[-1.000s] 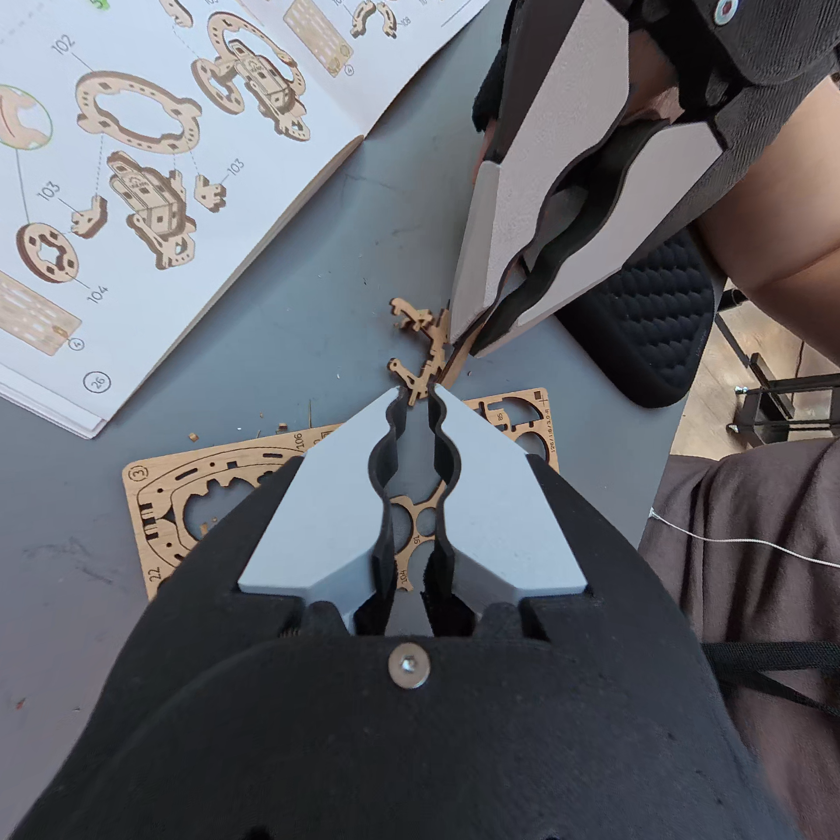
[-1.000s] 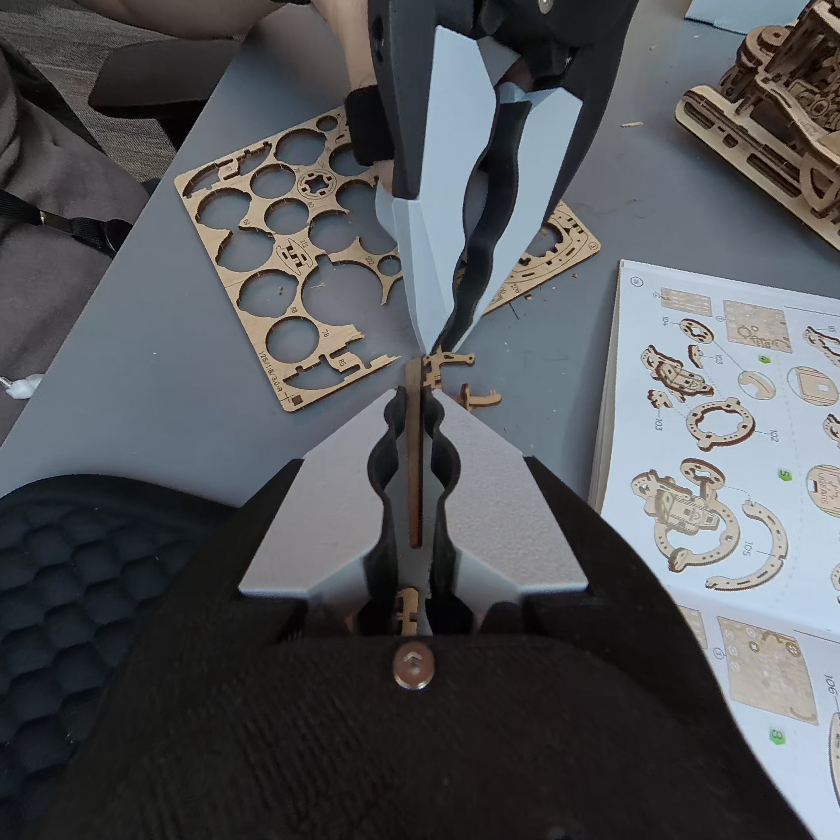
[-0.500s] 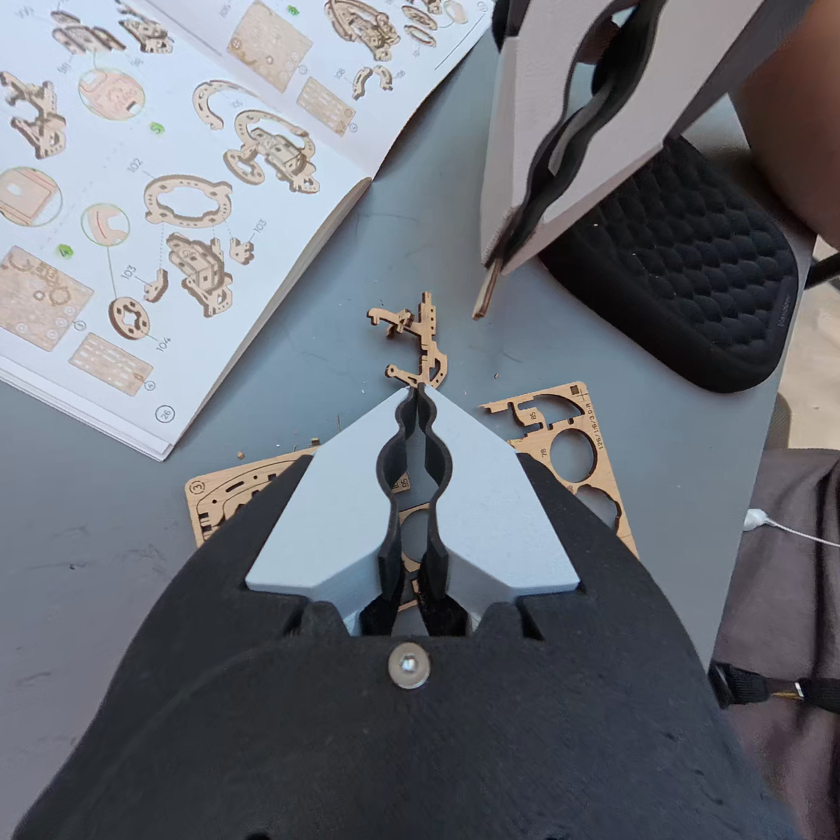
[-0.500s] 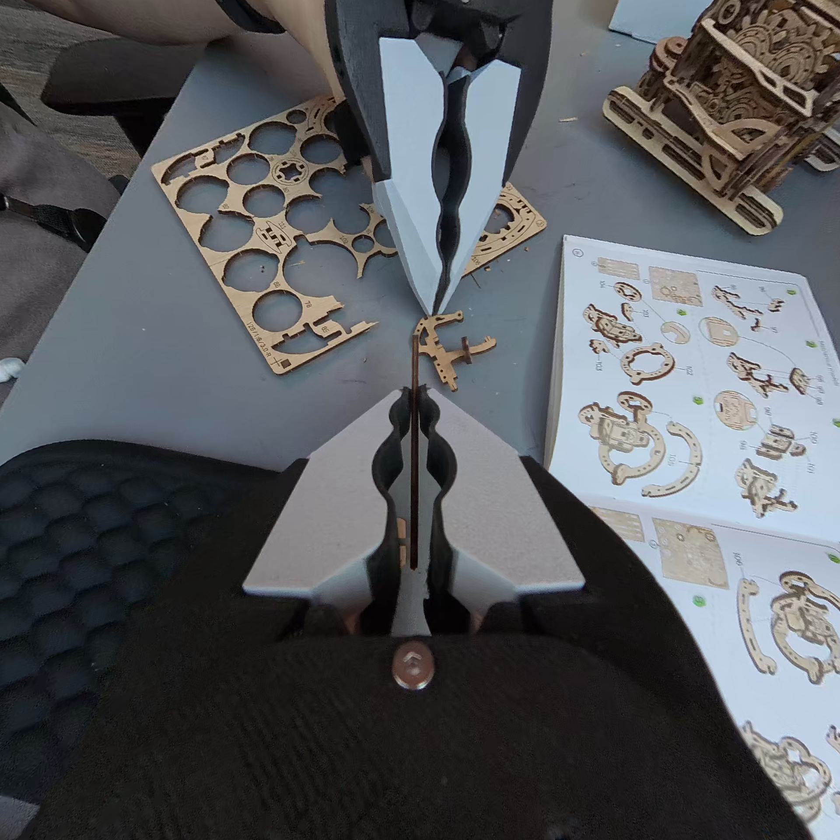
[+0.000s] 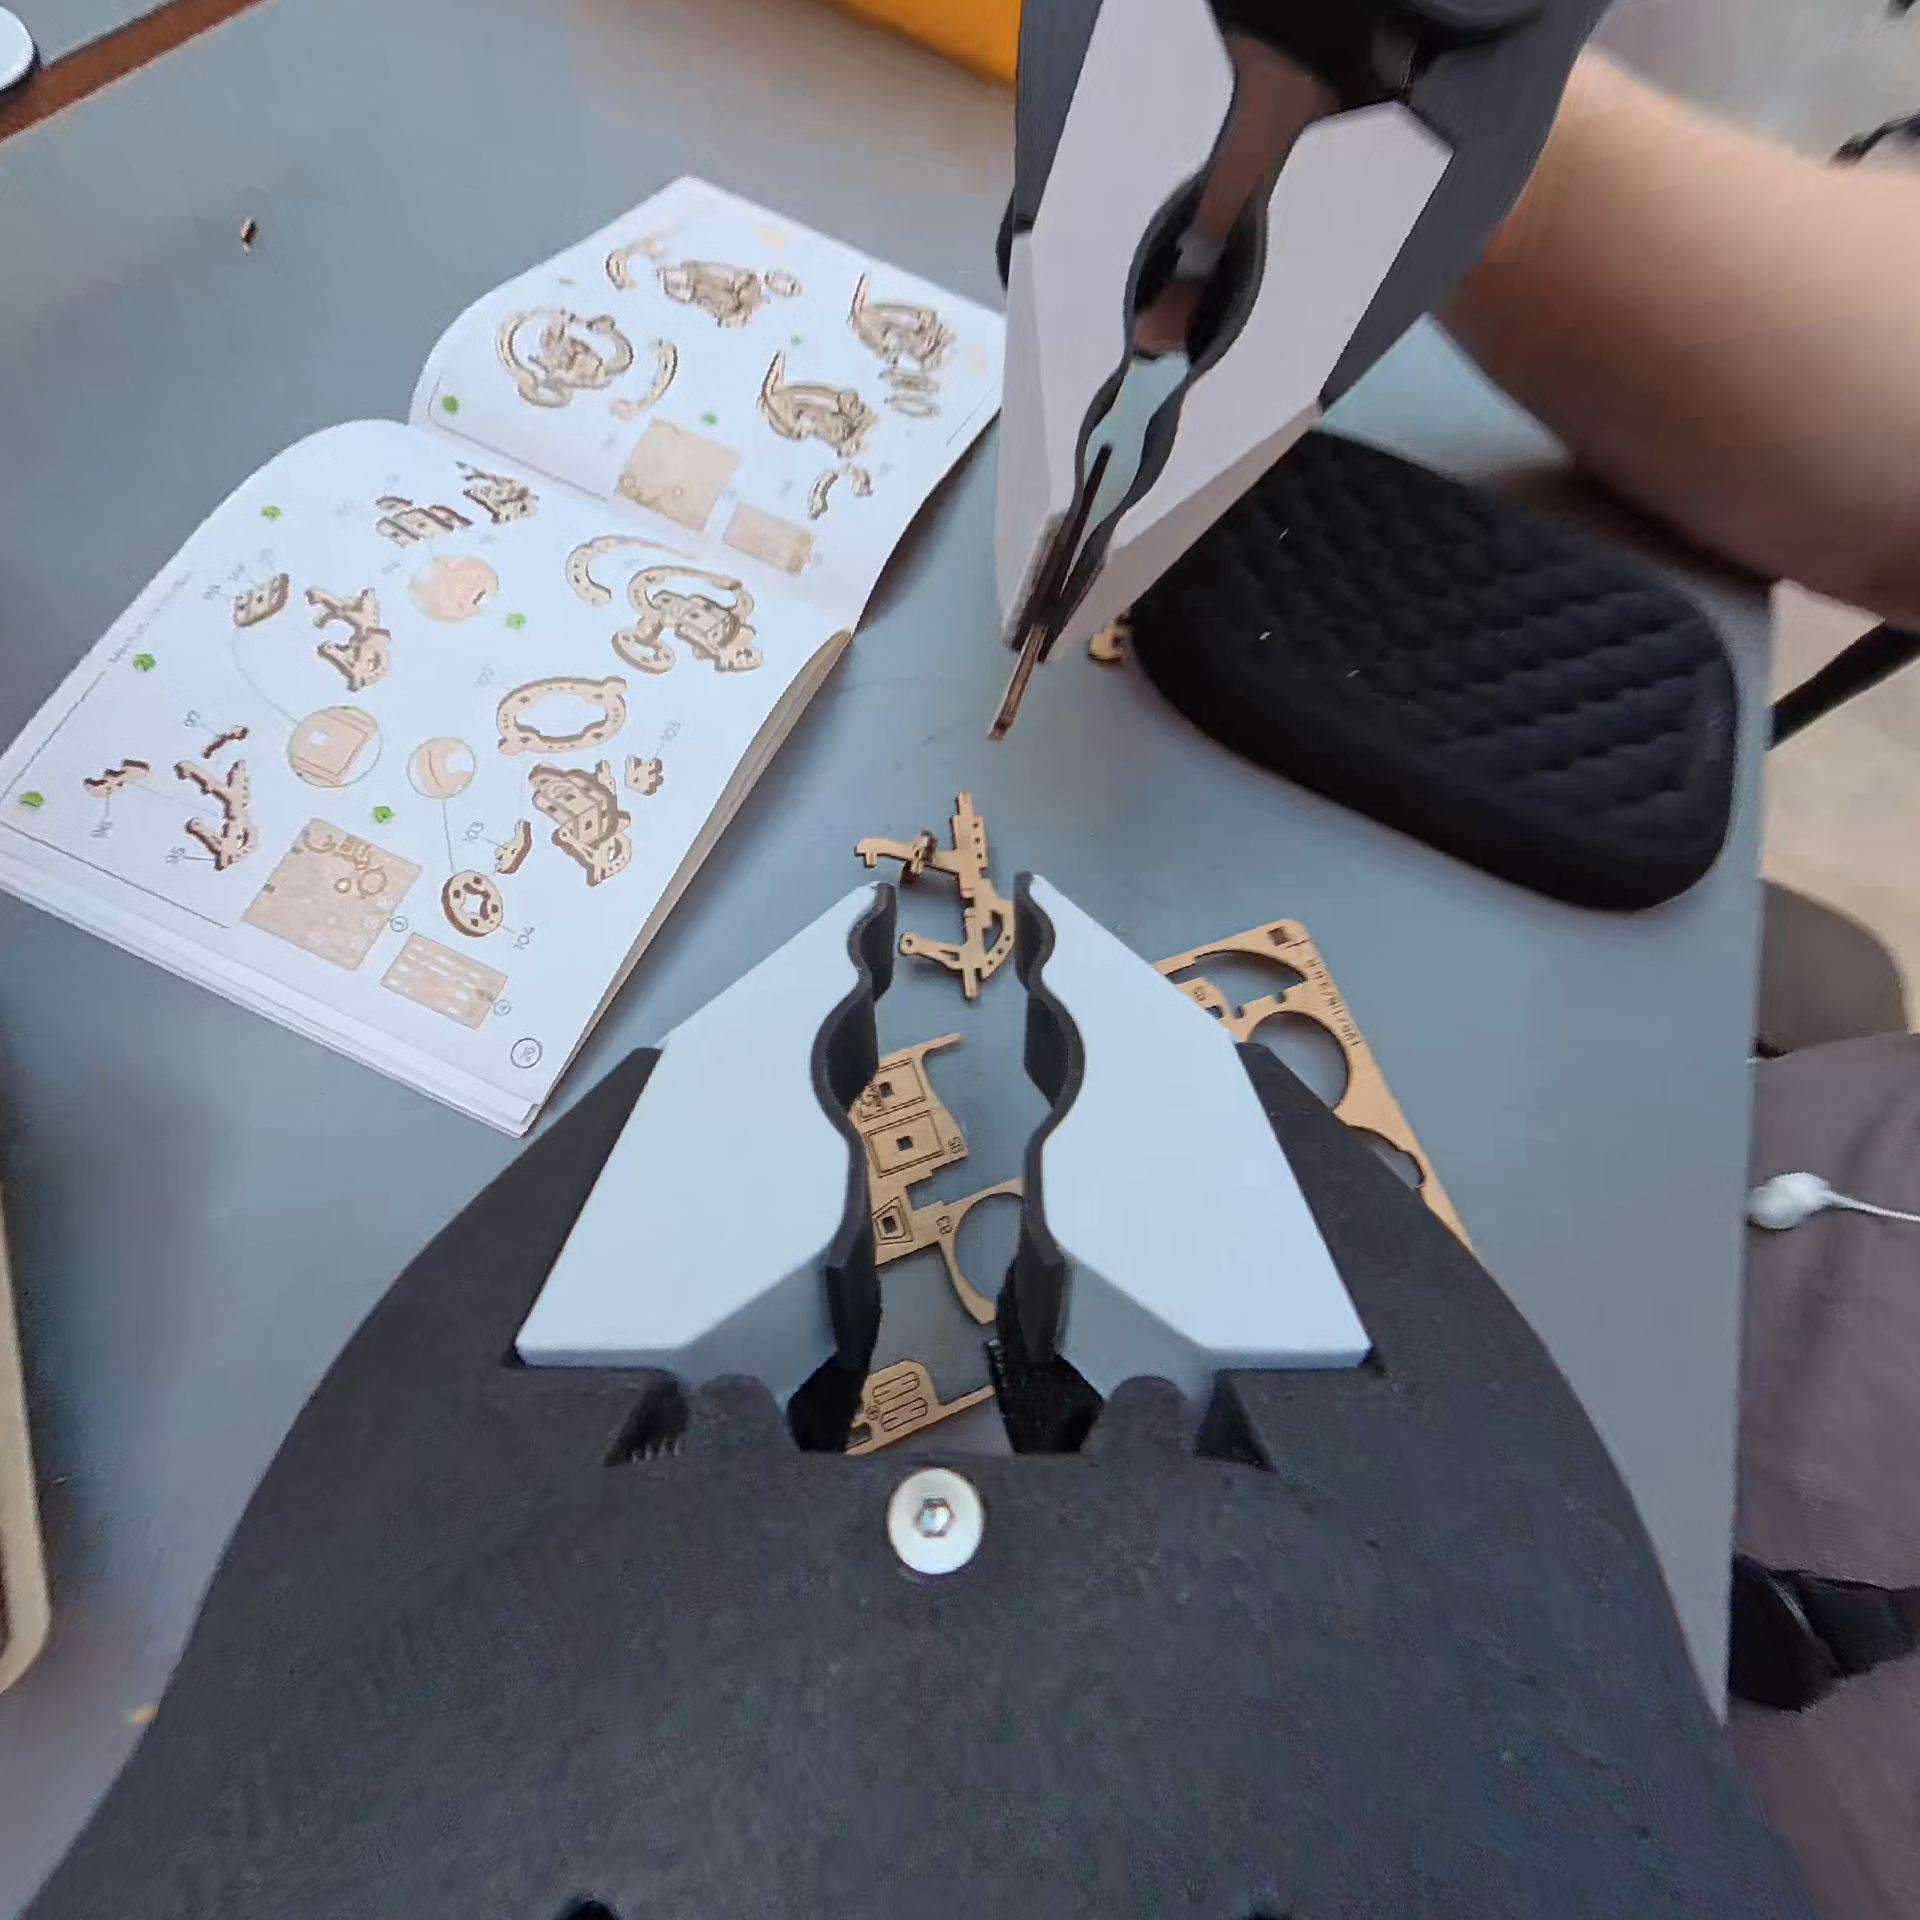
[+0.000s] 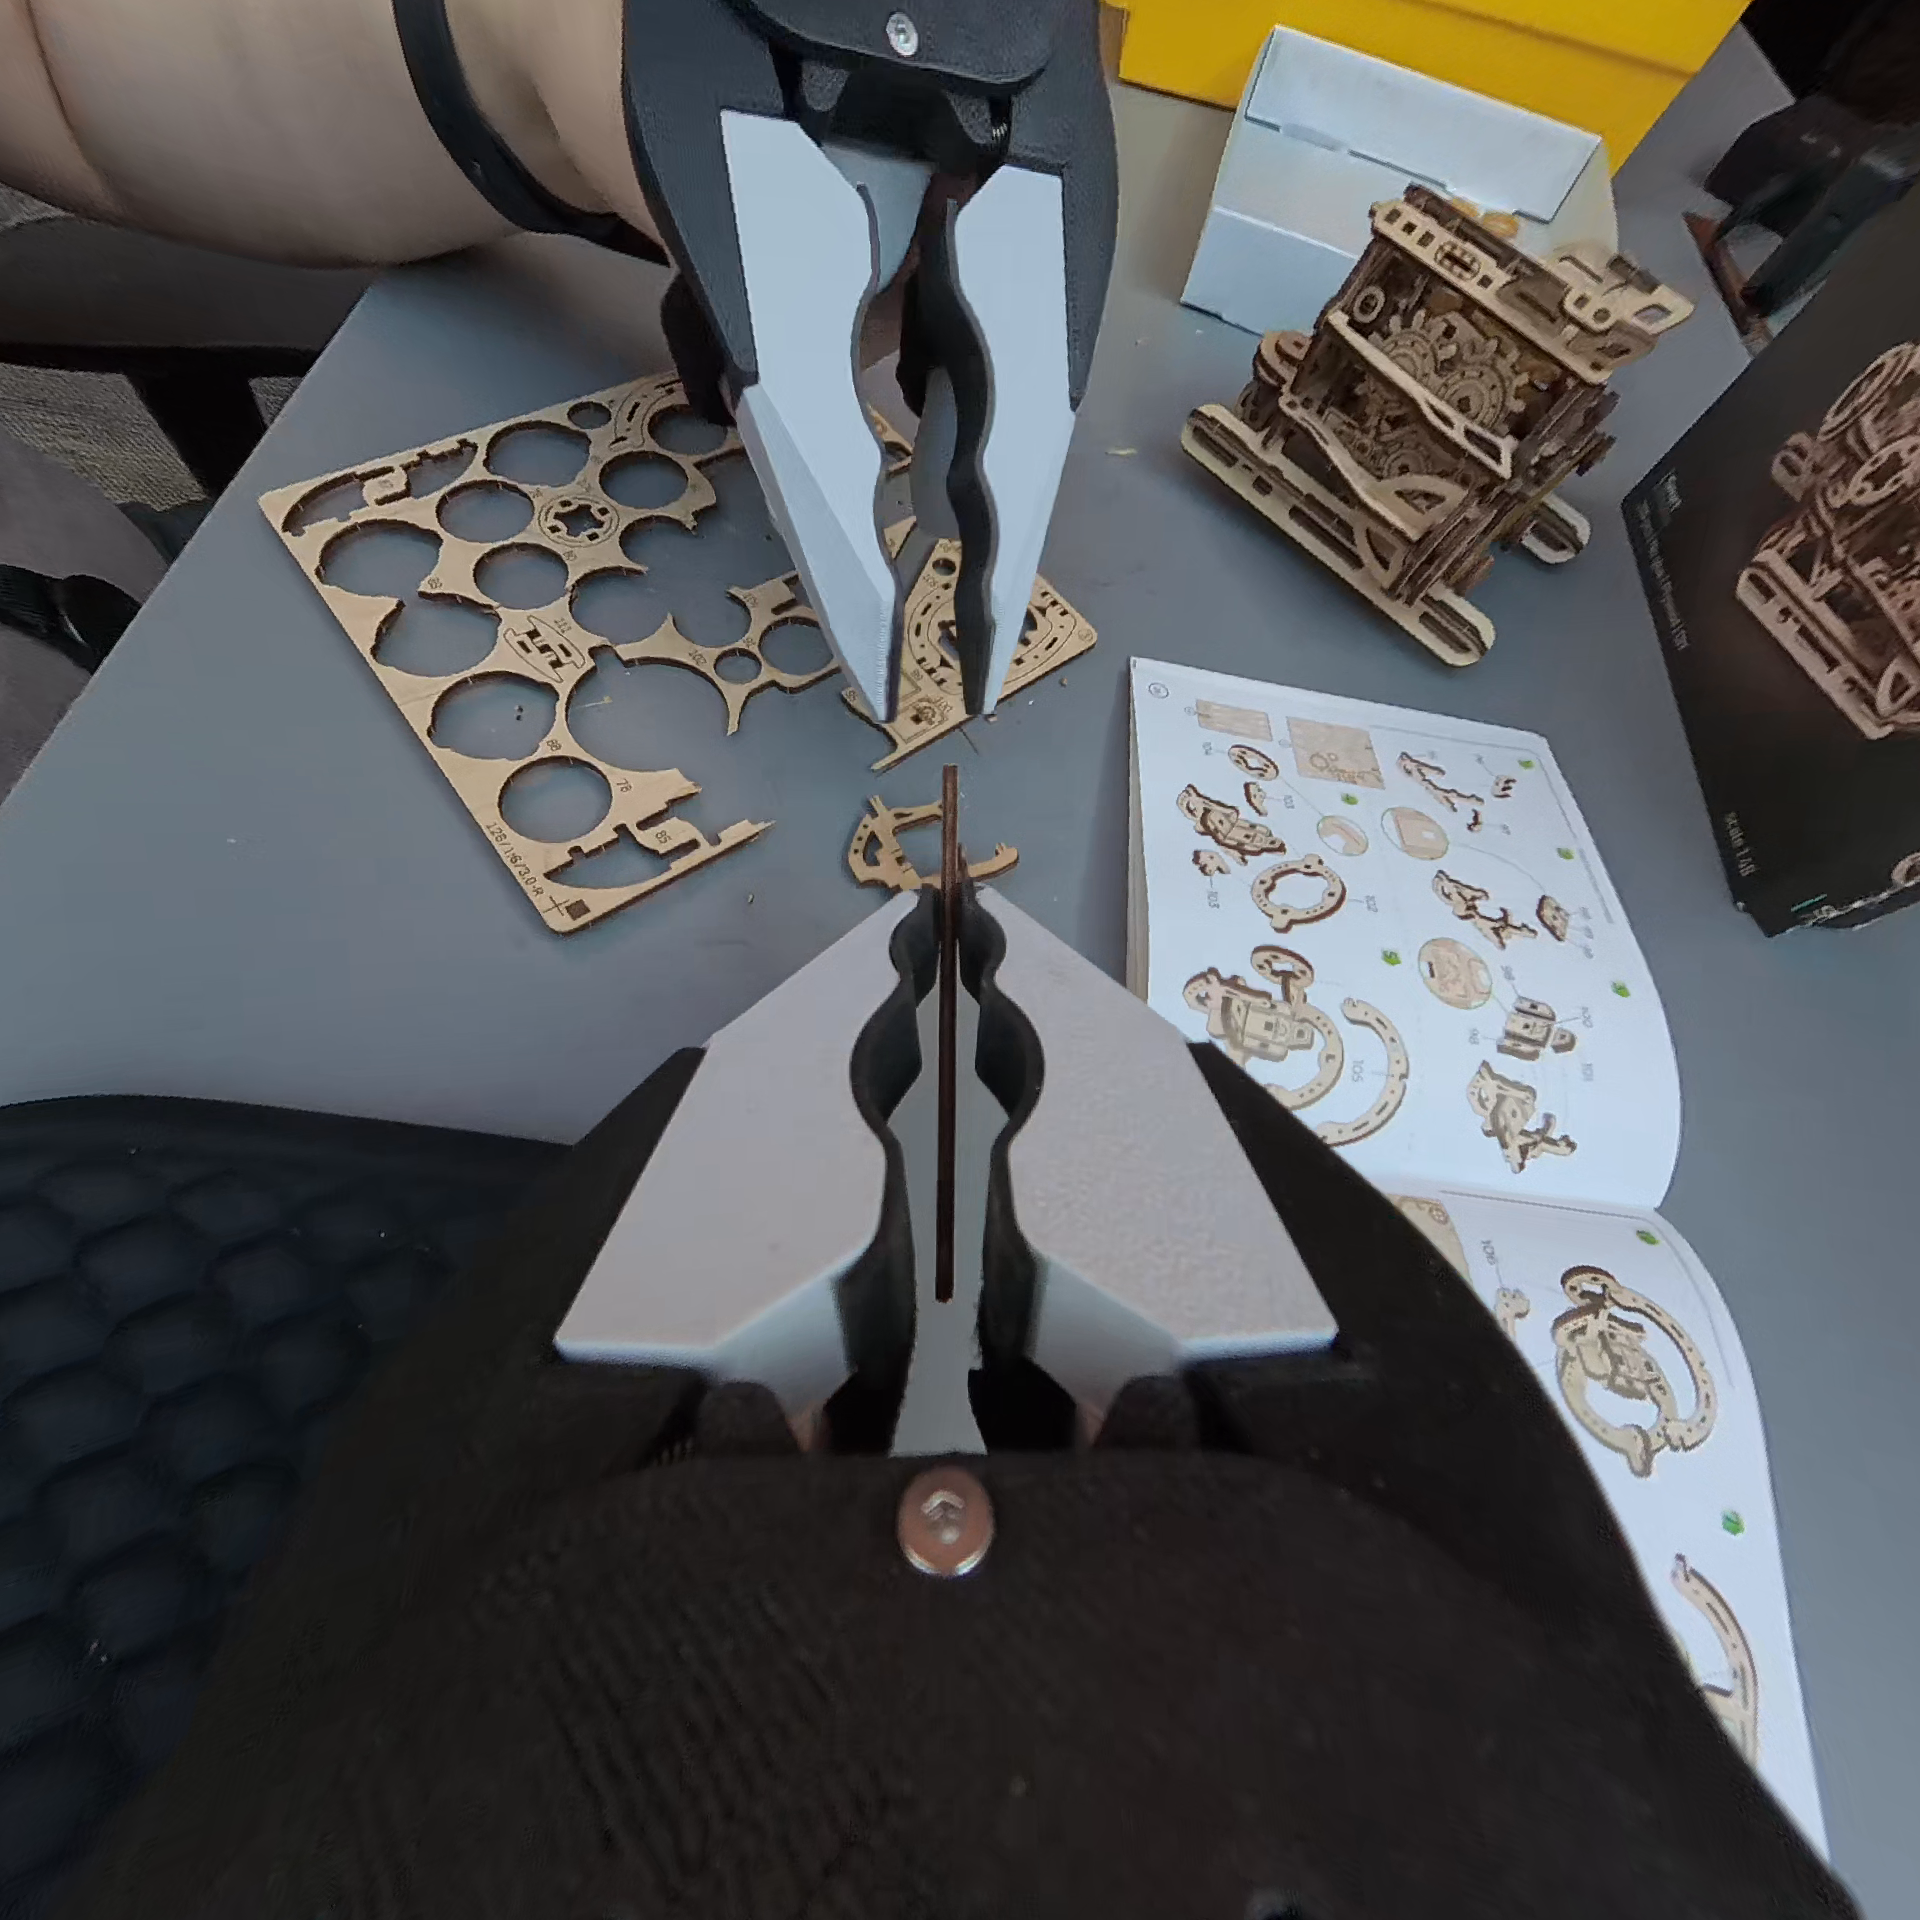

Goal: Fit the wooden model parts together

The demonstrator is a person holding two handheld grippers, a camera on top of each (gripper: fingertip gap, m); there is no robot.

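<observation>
A small wooden sub-assembly [image 5: 971, 914] lies on the grey table between my left gripper's open fingertips; it also shows in the right wrist view [image 6: 883, 847]. My left gripper [image 5: 951, 891] is open and empty, and it hangs above the table in the right wrist view [image 6: 932, 712]. My right gripper [image 6: 948, 899] is shut on a thin flat wooden piece [image 6: 948, 1039], seen edge-on and sticking out past the tips. In the left wrist view my right gripper [image 5: 1039, 644] holds that piece [image 5: 1013, 696] above the table, apart from the sub-assembly.
Punched wooden sheets [image 6: 499, 665] [image 5: 1309, 997] lie under and beside my left gripper. An open instruction booklet [image 5: 416, 727] [image 6: 1403, 935] lies alongside. A black cushion [image 5: 1455, 665] sits at the table edge. A built wooden model [image 6: 1434, 416], a white box [image 6: 1351, 187] and a black box [image 6: 1808, 623] stand behind. One gripper's finger ends stand about 5 cm off the other's. The built wooden model [image 6: 1434, 416] lies around 15 cm away from my left fingertips.
My left gripper has opened and let go of the sub-assembly, which now lies on the table. Both grippers have drawn back and apart; the right still holds the flat piece.
</observation>
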